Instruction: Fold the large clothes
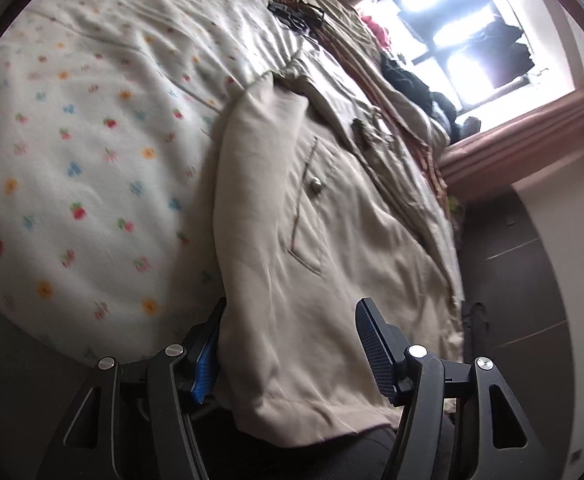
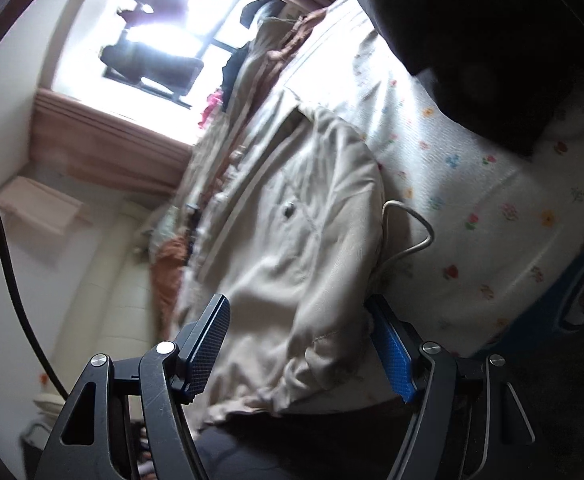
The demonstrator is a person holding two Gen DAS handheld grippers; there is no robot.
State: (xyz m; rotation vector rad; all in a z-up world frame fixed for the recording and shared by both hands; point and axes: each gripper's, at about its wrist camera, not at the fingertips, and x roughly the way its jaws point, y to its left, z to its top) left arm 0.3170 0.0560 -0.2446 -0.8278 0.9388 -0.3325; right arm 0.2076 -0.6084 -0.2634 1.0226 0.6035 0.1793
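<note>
Beside a wire hanger (image 2: 408, 236), both tools' jaws stand apart astride the beige jacket (image 1: 312, 240) on the floral bedspread (image 1: 92, 140).

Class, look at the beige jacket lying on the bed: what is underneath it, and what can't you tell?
The beige jacket lies on a white flowered blanket. A wire hanger sticks out from under its edge. How far the hanger runs beneath is covered.
</note>
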